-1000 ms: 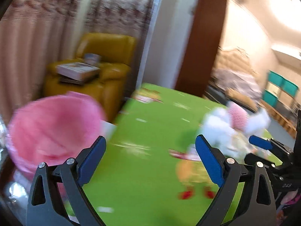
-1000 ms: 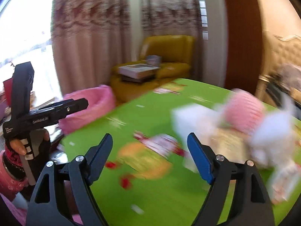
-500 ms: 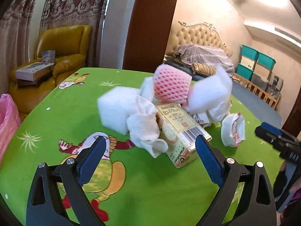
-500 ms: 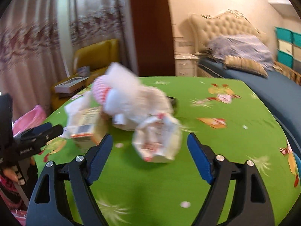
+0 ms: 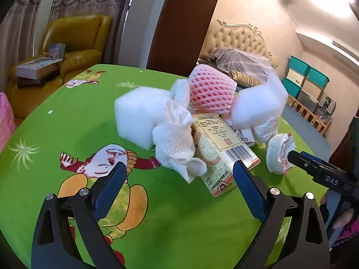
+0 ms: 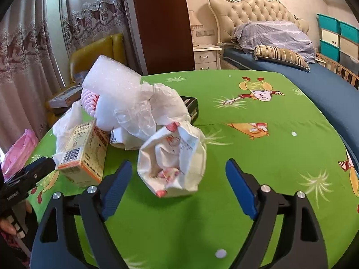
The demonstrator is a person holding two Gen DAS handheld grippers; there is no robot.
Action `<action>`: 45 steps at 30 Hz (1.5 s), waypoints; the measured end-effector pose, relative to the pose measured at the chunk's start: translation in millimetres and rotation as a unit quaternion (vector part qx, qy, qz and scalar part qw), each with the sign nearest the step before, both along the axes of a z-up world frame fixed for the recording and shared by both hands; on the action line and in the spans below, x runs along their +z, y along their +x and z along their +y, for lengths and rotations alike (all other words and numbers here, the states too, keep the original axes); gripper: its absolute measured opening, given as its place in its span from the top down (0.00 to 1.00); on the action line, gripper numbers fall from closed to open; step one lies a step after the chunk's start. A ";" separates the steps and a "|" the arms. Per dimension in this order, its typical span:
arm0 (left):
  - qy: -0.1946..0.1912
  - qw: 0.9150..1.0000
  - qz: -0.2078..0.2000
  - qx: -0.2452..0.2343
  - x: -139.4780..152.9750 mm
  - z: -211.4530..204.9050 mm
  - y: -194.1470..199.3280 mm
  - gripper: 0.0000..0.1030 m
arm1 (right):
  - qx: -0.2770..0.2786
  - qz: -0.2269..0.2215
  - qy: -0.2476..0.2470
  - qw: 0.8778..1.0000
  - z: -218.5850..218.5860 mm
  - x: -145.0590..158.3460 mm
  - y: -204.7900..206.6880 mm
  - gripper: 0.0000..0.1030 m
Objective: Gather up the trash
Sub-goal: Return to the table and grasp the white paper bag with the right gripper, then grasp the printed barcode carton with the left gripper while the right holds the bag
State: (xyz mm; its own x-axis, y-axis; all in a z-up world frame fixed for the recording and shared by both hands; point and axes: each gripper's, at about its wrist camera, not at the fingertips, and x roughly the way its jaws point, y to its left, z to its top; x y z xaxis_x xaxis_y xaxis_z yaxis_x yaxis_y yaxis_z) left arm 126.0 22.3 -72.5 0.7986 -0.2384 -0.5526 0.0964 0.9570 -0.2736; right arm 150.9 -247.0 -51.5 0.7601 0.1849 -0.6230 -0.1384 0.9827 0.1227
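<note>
A heap of trash lies on the green table [image 5: 67,116]: a white foam block [image 5: 136,116], a crumpled tissue [image 5: 177,145], a yellow carton [image 5: 222,148], a pink foam net [image 5: 211,92] and a crumpled wrapper [image 5: 278,154]. My left gripper [image 5: 179,188] is open and empty, just short of the tissue and carton. My right gripper [image 6: 177,186] is open and empty, its jaws either side of the crumpled wrapper [image 6: 172,159]. The carton [image 6: 85,152], a foam piece [image 6: 112,85], a plastic bag [image 6: 152,112] and a black box [image 6: 190,105] lie beyond.
A pink bin bag [image 6: 18,150] hangs off the table's left edge. A yellow armchair [image 5: 76,42] with boxes stands behind. A bed [image 6: 280,51] and teal storage boxes [image 6: 336,35] are to the right. The green table [image 6: 269,157] stretches to the right of the heap.
Both grippers have swung from the pink bin bag side to face the trash heap and moved closer to it. Both stay open.
</note>
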 end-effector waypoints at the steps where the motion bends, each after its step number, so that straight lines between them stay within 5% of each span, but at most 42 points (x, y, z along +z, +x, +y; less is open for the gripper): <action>1: 0.001 1.000 -0.002 0.000 -0.2 -0.3 -0.9 0.13 | -0.001 0.002 -0.009 1.000 3.9 -1.1 4.0 0.20; 9: 0.015 1.000 -0.016 -0.008 -0.1 -6.6 -6.5 0.13 | -0.010 0.037 -0.049 0.998 17.5 -12.8 30.4 0.21; 12: 0.014 1.000 -0.011 -0.010 -1.3 -7.6 -6.6 0.13 | -0.006 0.039 -0.036 0.999 12.6 -14.5 31.2 0.31; 25: 0.021 1.000 0.001 -0.011 -0.8 -10.6 -4.2 0.13 | -0.029 -0.005 0.015 0.999 -32.2 -6.3 1.9 0.40; 31: 0.023 0.998 -0.027 -0.053 15.9 -43.6 -19.2 0.14 | -0.040 -0.022 0.026 0.999 -47.4 -3.0 -7.9 0.40; 39: 0.037 0.997 0.009 -0.061 10.6 -71.9 18.6 0.33 | -0.051 -0.035 0.034 0.997 -62.0 -1.4 -16.4 0.39; 45: 0.085 0.994 0.028 -0.059 5.1 -98.0 27.0 0.34 | -0.046 -0.041 0.042 0.997 -64.1 -2.9 -19.9 0.39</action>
